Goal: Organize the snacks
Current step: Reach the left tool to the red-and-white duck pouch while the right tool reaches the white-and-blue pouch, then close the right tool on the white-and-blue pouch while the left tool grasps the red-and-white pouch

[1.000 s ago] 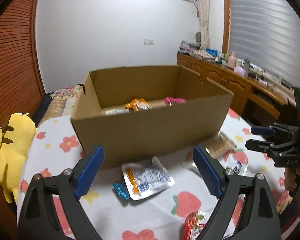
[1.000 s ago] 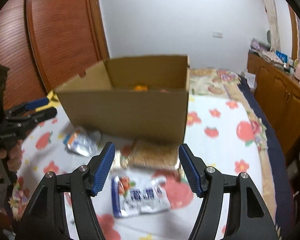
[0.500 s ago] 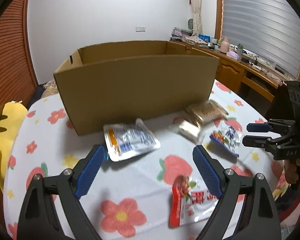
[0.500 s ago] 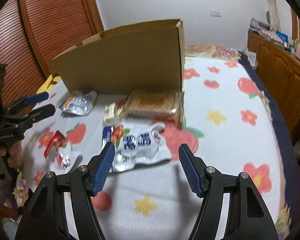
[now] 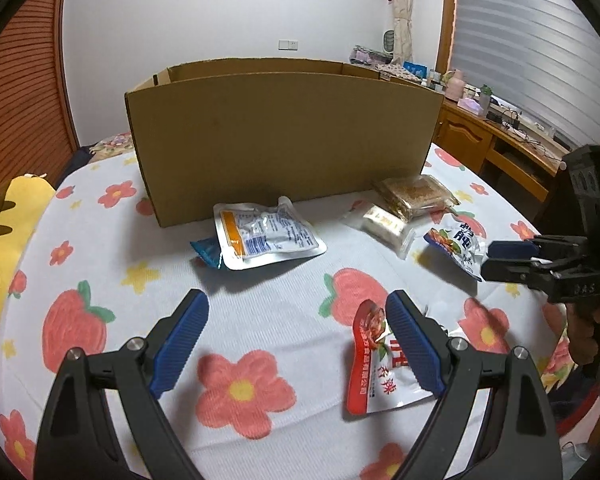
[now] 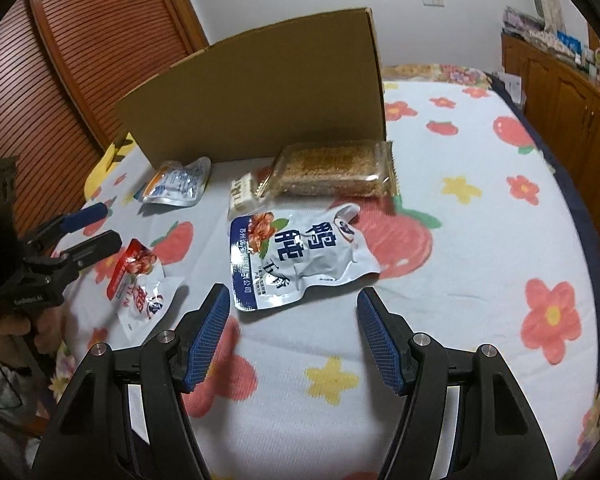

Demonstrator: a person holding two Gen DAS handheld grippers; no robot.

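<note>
A cardboard box stands on the flowered cloth; it also shows in the right wrist view. Loose snack packs lie in front of it. My left gripper is open and empty, low over the cloth, with a red pack by its right finger. My right gripper is open and empty, just before a white and blue pack. A white and orange pack, a small cream pack and a brown cracker pack lie nearer the box.
A yellow plush toy sits at the cloth's left edge. A wooden cabinet with clutter runs along the right wall. A slatted wooden door stands at the left. A small blue wrapper peeks from under the white and orange pack.
Both grippers have pulled back from the box and dropped low toward the cloth. The box inside is out of sight now. Both stay open and empty.
</note>
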